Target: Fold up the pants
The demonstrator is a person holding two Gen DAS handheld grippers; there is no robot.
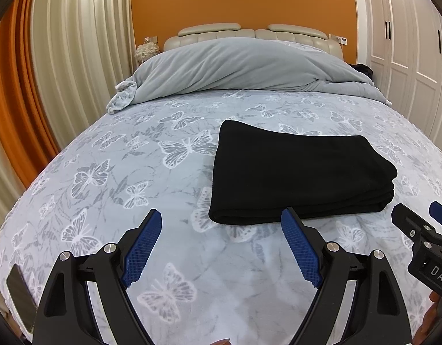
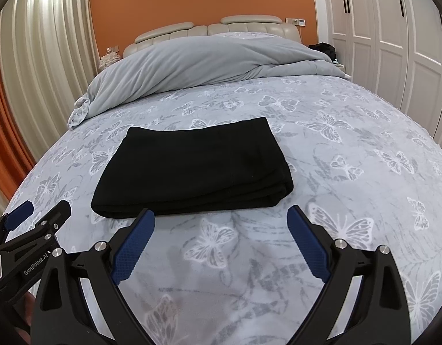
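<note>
The black pants point(image 1: 301, 175) lie folded into a thick rectangle on the butterfly-print bedspread point(image 1: 134, 172); they also show in the right wrist view point(image 2: 192, 169). My left gripper point(image 1: 221, 215) is open and empty, just short of the pants' near left corner. My right gripper point(image 2: 221, 212) is open and empty, just short of the pants' near edge. The right gripper also shows at the right edge of the left wrist view point(image 1: 416, 215), and the left gripper at the left edge of the right wrist view point(image 2: 40, 207).
A bunched grey duvet point(image 1: 244, 69) lies across the head of the bed by the padded headboard point(image 1: 249, 33). Curtains point(image 1: 63, 57) hang at the left, white wardrobe doors point(image 1: 407, 43) stand at the right. A dark phone point(image 1: 19, 296) lies at the bed's near left edge.
</note>
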